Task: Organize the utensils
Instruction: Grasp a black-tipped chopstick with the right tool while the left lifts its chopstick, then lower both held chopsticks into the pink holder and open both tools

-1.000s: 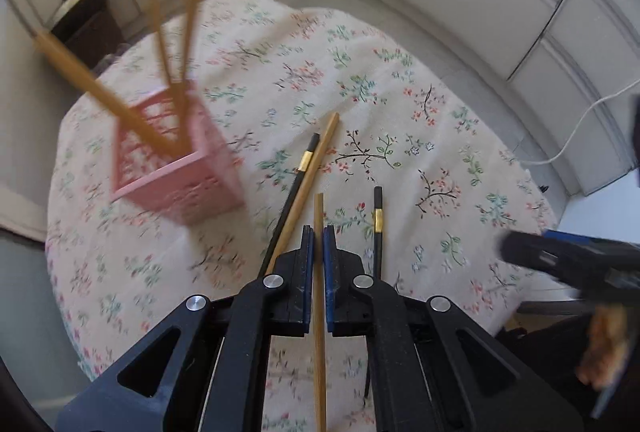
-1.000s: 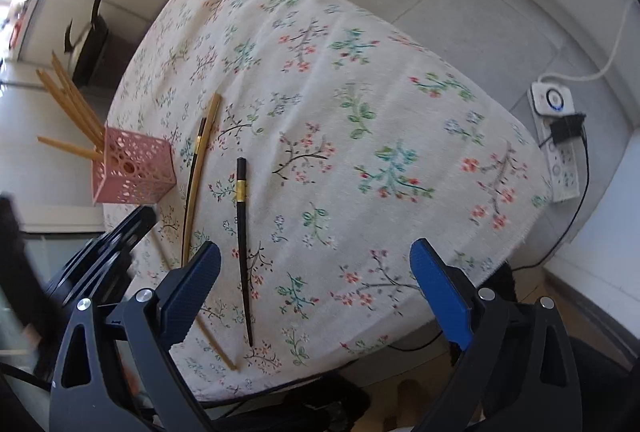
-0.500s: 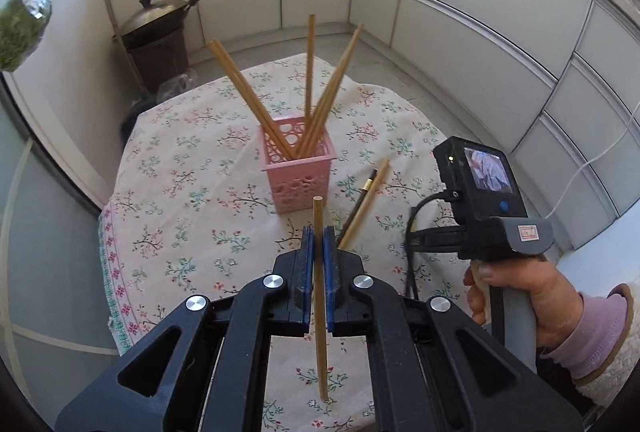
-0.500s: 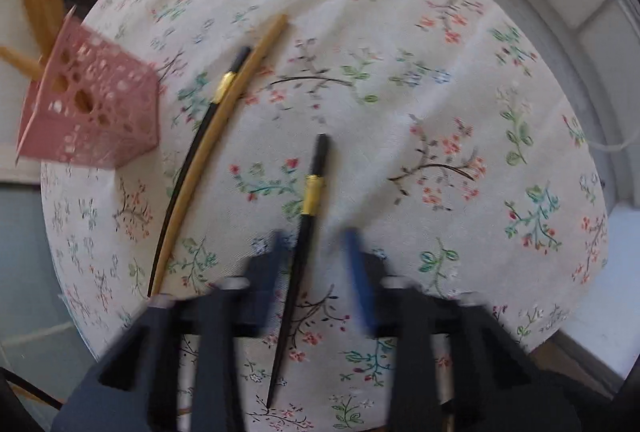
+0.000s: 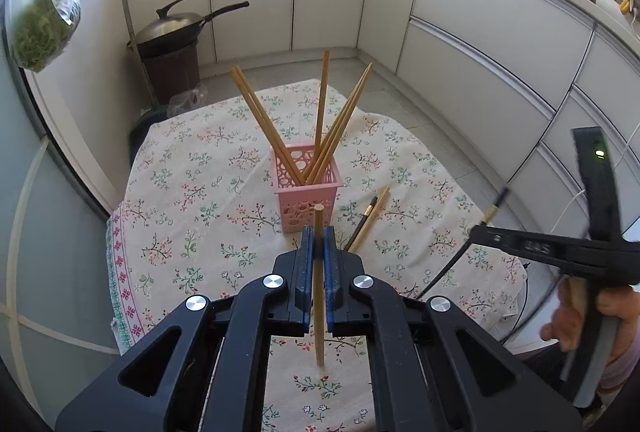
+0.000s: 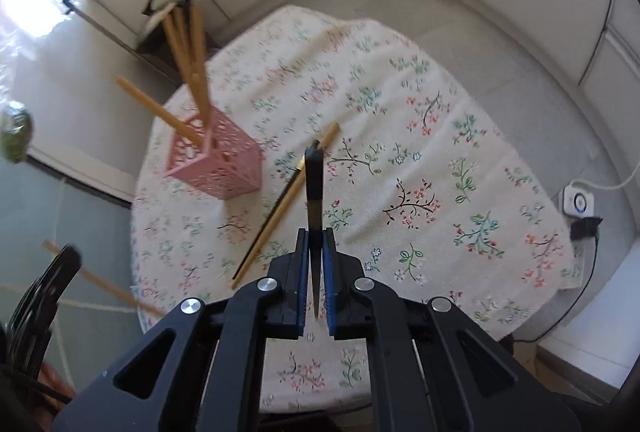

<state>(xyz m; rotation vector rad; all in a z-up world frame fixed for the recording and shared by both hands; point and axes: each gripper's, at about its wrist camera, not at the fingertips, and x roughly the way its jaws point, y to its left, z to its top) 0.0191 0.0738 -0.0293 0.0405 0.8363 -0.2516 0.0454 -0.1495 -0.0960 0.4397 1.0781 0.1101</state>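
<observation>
the left gripper [image 5: 319, 244] has its jaws clamped on a bamboo chopstick [image 5: 319, 284], held above the bench's near edge, just short of the pink lattice holder [image 5: 307, 192]. five bamboo chopsticks [image 5: 320, 128] stand fanned in that holder. the right gripper [image 6: 315, 252] has its jaws pinched on a black chopstick with a gold band [image 6: 314, 192], lifted off the floral tablecloth [image 6: 420, 152]. one black and one bamboo chopstick [image 6: 280, 208] lie side by side on the cloth just right of the holder. bare cloth spreads to the right, out to the round bench's rim.
</observation>
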